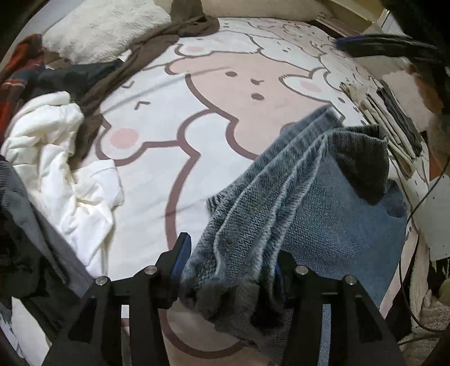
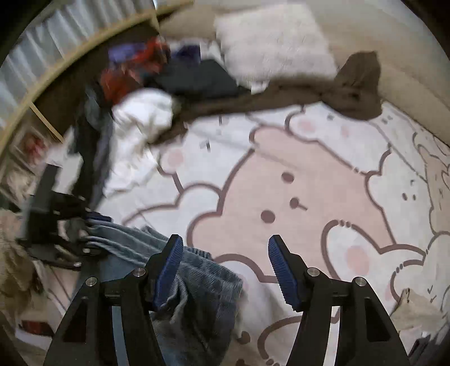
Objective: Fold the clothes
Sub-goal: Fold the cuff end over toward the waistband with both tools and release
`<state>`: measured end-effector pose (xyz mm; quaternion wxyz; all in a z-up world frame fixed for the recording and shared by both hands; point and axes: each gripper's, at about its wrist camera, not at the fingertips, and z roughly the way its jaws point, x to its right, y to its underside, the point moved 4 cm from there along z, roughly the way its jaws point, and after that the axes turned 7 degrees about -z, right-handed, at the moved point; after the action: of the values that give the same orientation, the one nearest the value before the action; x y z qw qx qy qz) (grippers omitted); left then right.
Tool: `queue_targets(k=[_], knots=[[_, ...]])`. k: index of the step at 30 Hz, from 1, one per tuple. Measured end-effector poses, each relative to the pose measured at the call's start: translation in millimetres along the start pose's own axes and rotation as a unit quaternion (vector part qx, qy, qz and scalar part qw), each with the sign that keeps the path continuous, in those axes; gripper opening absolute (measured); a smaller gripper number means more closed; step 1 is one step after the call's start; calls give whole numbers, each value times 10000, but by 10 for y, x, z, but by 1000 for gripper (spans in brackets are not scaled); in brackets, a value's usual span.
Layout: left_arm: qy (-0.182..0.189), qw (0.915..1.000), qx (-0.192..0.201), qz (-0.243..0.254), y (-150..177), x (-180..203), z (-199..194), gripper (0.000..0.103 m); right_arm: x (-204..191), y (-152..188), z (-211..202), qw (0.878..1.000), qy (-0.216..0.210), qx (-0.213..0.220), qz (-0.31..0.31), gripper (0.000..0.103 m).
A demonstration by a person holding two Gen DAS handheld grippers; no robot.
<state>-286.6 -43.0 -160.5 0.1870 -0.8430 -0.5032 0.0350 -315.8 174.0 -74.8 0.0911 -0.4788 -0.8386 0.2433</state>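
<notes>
Left wrist view: my left claw [image 1: 229, 264] points steeply down at the bed [image 1: 157, 180], which is covered with a cartoon-bear sheet. A bunched blue-grey knit garment [image 1: 281, 202] lies between its fingers. The left blue pad [image 1: 180, 253] stands clear of the cloth; the right pad is hidden behind the fabric, so I read this claw as open with the garment loose between its fingers. The garment stretches from this claw toward the right edge of the bed, one flat layer spread beneath the gathered folds.

Right wrist view: my right claw [image 2: 225, 267] is open, jaws wide apart. The same garment lies at its left finger [image 2: 168, 267], draped beside and under the pad, not pinched. The left claw shows at the far left of this view, blurred.

Along the left side of the bed: a crumpled white garment [image 1: 56, 157], a brown garment [image 1: 146, 53] running up toward the head of the bed, a dark garment [image 1: 73, 78] and a red patterned one [image 1: 19, 67]. A fluffy white pillow [image 1: 104, 25] sits at the head corner. Folded pieces [image 1: 391, 118] are stacked at the right edge.
</notes>
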Motion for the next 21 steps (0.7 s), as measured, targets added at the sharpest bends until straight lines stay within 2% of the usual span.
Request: queue_targets(k=[4, 6, 9, 14, 18, 19, 20, 21], knots=[[-401, 9977, 343, -427, -112, -238, -152, 54, -287, 449, -185, 9988, 24, 195, -448, 63], [-503, 9945, 549, -734, -124, -337, -277, 54, -474, 741, -86, 9980, -105, 63, -619, 63], [-598, 9889, 902, -1015, -71, -363, -492, 54, -609, 997, 164, 9974, -311, -159, -625, 63], [-403, 9886, 1271, -698, 212, 130, -718, 54, -471, 1027, 485, 9988, -410, -262, -109, 63], [-100, 9902, 1241, -632, 322, 455, -517, 54, -235, 1023, 647, 9954, -641, -338, 632, 63], [-33, 9904, 1226, -635, 346, 524, -440, 54, -182, 1026, 671, 9933, -761, -316, 812, 59], [-23, 9906, 1203, -649, 355, 557, -369, 54, -152, 1016, 682, 9916, -870, -274, 916, 29], [-60, 9906, 1182, -679, 354, 566, -298, 54, -128, 1005, 685, 9902, -932, -250, 1006, 6]])
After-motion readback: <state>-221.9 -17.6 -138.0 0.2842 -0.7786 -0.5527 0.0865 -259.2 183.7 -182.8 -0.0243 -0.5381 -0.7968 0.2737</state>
